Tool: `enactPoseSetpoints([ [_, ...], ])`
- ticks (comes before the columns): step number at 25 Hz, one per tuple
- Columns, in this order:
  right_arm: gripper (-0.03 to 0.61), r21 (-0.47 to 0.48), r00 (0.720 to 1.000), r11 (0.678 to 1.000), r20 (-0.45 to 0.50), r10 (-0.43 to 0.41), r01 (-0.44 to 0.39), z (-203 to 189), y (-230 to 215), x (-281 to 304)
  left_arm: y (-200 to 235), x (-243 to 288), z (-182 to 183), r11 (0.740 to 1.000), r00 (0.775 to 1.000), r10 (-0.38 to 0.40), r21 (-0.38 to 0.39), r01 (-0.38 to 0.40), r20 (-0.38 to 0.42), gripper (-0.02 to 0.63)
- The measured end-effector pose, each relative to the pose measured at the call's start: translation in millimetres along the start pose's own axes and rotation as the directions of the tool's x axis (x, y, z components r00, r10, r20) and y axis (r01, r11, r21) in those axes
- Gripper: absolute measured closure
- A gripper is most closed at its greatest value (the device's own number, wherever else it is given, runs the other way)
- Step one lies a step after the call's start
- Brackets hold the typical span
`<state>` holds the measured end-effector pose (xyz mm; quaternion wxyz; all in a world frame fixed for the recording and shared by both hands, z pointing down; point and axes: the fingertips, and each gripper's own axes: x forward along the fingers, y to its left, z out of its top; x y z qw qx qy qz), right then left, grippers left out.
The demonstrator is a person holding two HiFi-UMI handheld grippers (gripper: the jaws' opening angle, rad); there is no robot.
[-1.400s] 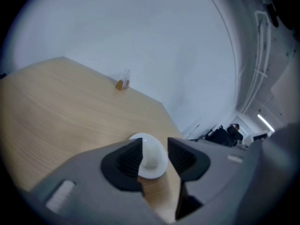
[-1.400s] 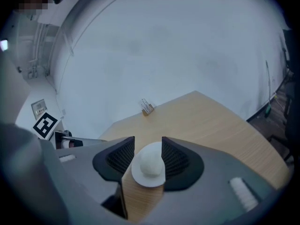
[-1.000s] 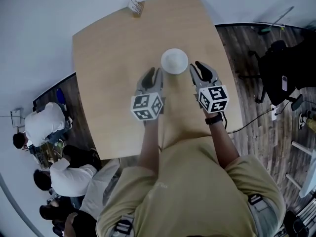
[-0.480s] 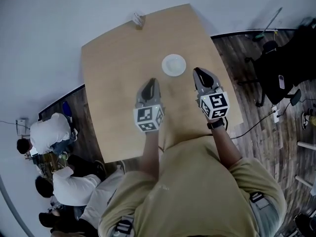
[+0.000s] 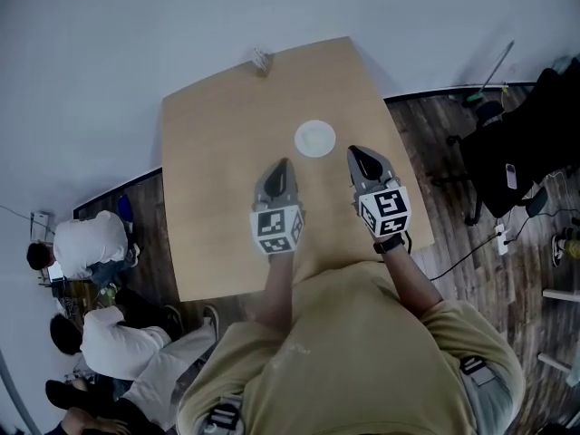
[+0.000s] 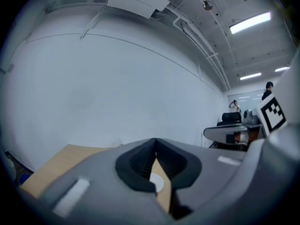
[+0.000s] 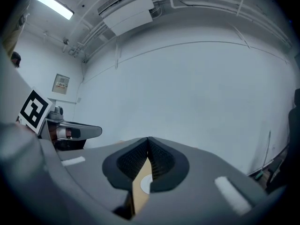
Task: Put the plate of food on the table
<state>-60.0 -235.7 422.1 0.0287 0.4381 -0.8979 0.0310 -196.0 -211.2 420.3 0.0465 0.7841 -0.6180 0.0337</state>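
Plate [image 5: 314, 139] sits flat on the table [image 5: 217, 207], a little toward 1 o'clock of the tabletop's middle, well inside every edge. It reads as a plain white disc; I cannot tell whether any food is on it.

Left gripper [image 5: 278, 165]: jaws pressed together, nothing between them. In its own view the pads meet at the tip, with only tabletop and a sliver of plate visible beyond. The plate lies at about 1 o'clock from it, apart.

Right gripper [image 5: 355, 153]: jaws likewise pressed together and empty. The plate lies at about 10 o'clock from it, near but not touching.

Both grippers are held above the table, side by side, pointing to 12 o'clock.

A small object [image 5: 261, 59] stands on the far edge at 12 o'clock; too small to identify.

Judgement: the placing step looks complete, since the plate rests unsupported by either gripper. The next move calls for no re-grasp, only drawing both grippers toward 6 o'clock without brushing the plate rim.
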Motion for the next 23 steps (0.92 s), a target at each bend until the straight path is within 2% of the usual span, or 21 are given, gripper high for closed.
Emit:
enactPoseSetpoints([
  [6, 0.574, -0.019, 1.000, 1.000, 0.016, 0.020, -0.020, 14, -19, -29, -46, -3, 16, 0.999, 0.999, 0.037, -0.014, -0.037, 0.000, 0.609],
  [11, 0.574, 0.036, 1.000, 0.999, 0.025, 0.009, -0.010, 16, -51, -36, -73, 7, 24, 0.999, 0.999, 0.037, -0.007, -0.037, -0.007, 0.609],
  [17, 0.574, 0.038, 0.998, 0.999, 0.068, 0.008, -0.011, 37, -56, -28, -65, 11, 51, 0.999, 0.998, 0.047, 0.000, -0.047, 0.031, 0.609],
  [23, 0.574, 0.044, 0.995, 0.995, 0.049, 0.089, -0.091, 44, -59, 6, -47, 25, 74, 0.998, 0.993, 0.069, -0.012, -0.068, 0.095, 0.609],
])
